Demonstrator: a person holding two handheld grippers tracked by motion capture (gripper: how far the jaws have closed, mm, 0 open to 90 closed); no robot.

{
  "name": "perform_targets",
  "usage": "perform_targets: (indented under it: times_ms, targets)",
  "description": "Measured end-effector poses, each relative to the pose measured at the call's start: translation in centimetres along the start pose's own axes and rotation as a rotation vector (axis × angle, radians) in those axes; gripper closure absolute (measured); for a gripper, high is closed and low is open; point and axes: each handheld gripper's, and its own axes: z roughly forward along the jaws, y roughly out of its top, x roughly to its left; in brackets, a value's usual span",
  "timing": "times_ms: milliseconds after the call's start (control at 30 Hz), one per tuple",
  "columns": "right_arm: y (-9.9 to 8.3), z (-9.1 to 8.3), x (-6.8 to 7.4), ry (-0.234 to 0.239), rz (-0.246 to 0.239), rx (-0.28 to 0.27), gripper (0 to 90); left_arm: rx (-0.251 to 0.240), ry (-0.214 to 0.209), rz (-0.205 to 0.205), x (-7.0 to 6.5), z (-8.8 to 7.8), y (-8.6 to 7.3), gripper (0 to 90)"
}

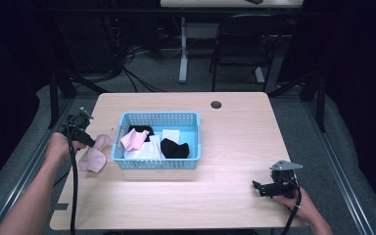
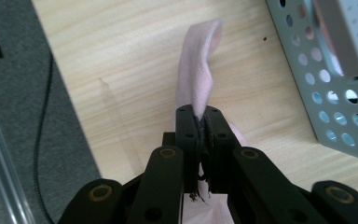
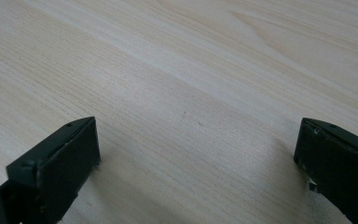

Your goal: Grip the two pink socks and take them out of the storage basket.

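One camera looks down from above the table (image 1: 235, 122); two ride close over that same tabletop.

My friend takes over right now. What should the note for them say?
Left gripper: shut on the pink sock, low over the table, left of the blue basket.
Right gripper: open, holding nothing, resting near the table's front right.
Done: one pink sock is out of the basket.
Left: likely let it go, then take out the remaining pink, white and black pieces.
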Motion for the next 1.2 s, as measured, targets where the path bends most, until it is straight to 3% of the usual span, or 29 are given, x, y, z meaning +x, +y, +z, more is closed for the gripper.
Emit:
perform_targets:
  times_ms: [200,600,633,767,867,1200]
  targets:
    - [0.0,0.0,0.0,-0.004,0.001,0.0,0.0,0.005,-0.032,-0.022,0.0,1.0,0.1,85.7]
    - [0.0,0.0,0.0,-0.004,0.002,-0.001,0.0,0.018,-0.039,-0.04,-0.4,2.8,-0.3,82.9]
    - [0.0,0.0,0.0,-0.004,0.001,0.0,0.0,0.01,-0.045,-0.048,-0.4,2.7,-0.3,77.6]
    - [0.0,0.0,0.0,-0.004,0.002,-0.001,0.0,0.004,-0.043,-0.047,-0.4,2.3,-0.3,74.1]
    - [0.0,0.0,0.0,-0.004,0.002,-0.001,0.0,-0.015,-0.04,-0.048,-0.4,1.6,-0.4,62.8]
    - [0.0,0.0,0.0,-0.004,-0.002,0.003,0.0,-0.106,0.004,-0.037,-0.2,-2.6,0.3,33.1]
